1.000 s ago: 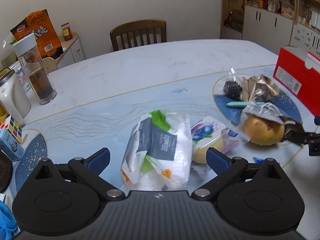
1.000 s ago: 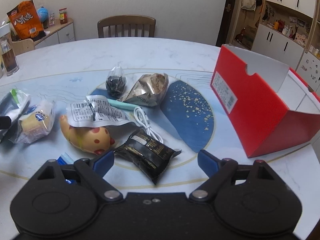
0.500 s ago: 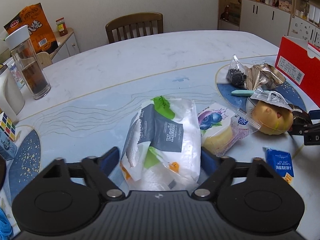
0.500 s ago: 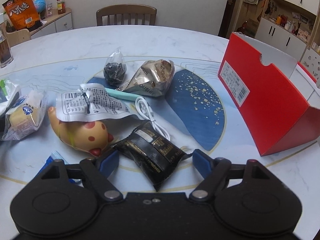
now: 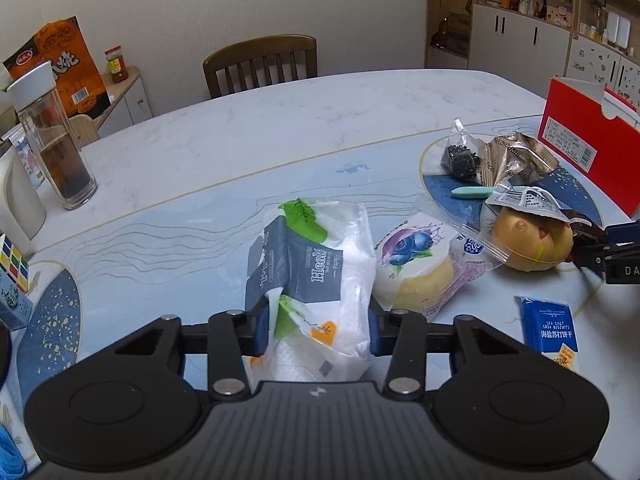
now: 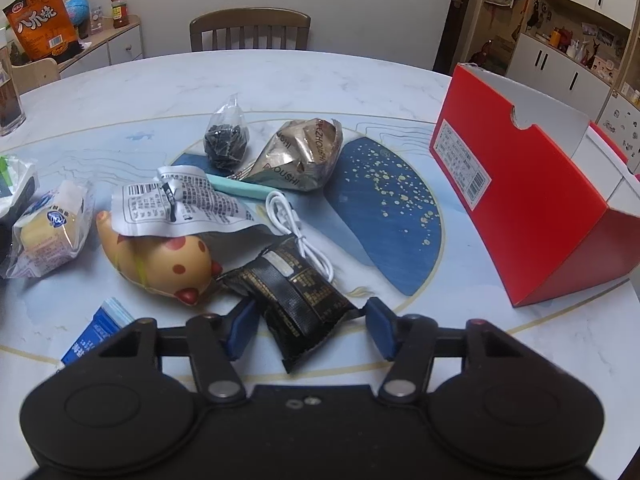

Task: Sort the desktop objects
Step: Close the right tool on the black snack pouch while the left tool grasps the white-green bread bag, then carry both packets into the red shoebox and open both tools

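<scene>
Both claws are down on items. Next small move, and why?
Probably finish closing before any lift. The left claw is closing, its pads pinching the white tissue pack with the grey label; the right claw is closing around the black foil snack packet, its pads not yet touching it.

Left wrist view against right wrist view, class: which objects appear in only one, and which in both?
Only the left wrist view shows the Rubik's cube and the left claw closing on the tissue pack.
Only the right wrist view shows the white cable and the right claw closing around the black packet.
Both show the red box, spotted toy and wooden chair.
</scene>
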Tool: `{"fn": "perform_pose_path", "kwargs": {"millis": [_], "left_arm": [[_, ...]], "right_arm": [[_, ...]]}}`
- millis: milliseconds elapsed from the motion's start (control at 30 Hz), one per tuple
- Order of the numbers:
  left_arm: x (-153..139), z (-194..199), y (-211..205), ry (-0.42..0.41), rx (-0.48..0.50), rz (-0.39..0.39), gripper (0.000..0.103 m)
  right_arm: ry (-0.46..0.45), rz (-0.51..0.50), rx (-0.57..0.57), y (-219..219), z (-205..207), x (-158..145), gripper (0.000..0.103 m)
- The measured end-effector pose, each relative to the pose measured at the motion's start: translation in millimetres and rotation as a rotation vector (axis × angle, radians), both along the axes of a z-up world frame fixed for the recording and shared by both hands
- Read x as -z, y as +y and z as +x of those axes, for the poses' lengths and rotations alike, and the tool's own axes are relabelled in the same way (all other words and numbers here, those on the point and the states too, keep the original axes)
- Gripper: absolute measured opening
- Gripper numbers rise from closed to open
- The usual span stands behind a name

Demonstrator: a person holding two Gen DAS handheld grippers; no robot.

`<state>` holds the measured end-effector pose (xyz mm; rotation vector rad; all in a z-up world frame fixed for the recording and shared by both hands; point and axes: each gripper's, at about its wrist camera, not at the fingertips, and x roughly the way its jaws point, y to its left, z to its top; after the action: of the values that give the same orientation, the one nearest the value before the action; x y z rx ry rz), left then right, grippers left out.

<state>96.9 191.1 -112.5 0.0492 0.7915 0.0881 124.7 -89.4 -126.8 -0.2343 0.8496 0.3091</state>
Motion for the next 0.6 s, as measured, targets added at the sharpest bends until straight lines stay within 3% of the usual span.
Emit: {"fn": "perform_pose_path", "kwargs": {"millis": [233,600], "left_arm": [[-8.6,-4.5,1.1,-0.013,-0.018,-0.010,0.031],[-42.1,-18.7,-19.1,-0.075,-0.049,-0.007,0.030]], "right_arm": [[-0.012,0.014,0.009,-8.4,-7.8,-7.7,0.055],[-0.038,0.069,-0.006,-34.5,-13.2,-30.6,0.055]]}}
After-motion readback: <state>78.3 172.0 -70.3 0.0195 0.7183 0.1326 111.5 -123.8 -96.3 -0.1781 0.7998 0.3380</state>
